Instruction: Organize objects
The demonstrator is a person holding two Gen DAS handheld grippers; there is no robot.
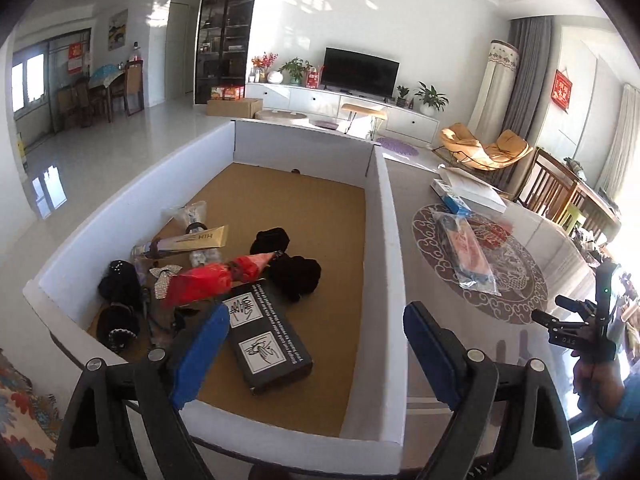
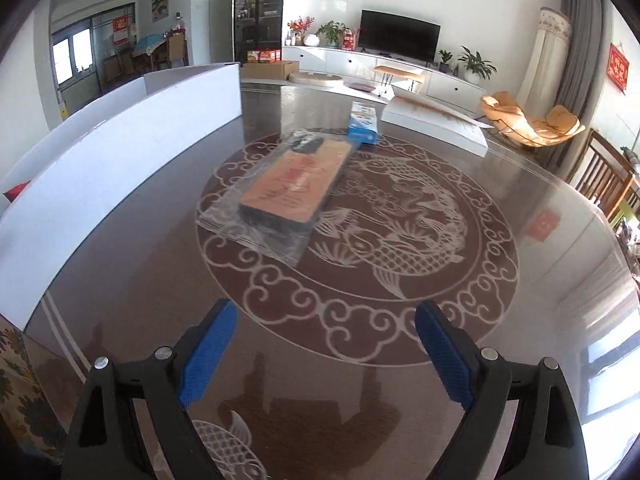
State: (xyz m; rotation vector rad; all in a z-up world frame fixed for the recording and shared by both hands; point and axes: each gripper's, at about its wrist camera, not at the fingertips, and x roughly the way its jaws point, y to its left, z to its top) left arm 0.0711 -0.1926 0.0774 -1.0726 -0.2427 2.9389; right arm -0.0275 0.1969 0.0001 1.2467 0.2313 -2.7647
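Observation:
A white cardboard box (image 1: pixel 382 216) sits on the round glass-topped table (image 2: pixel 500 280). Inside lie a black carton (image 1: pixel 266 338), a red packet (image 1: pixel 212 280), a gold tube (image 1: pixel 192 240), black cloth pieces (image 1: pixel 298 276) and small bags. My left gripper (image 1: pixel 316 352) is open and empty above the box's near end. My right gripper (image 2: pixel 324 352) is open and empty above the table. A bagged orange-faced item (image 2: pixel 288 188) lies ahead of it, and it also shows in the left wrist view (image 1: pixel 466 256). A small blue box (image 2: pixel 362 124) lies beyond.
The white box's outer wall (image 2: pixel 120 160) runs along the left of the right wrist view. A flat white box (image 2: pixel 436 124) lies at the table's far side. Wooden chairs (image 2: pixel 608 184) stand to the right. The right gripper (image 1: pixel 580 324) shows at the left view's right edge.

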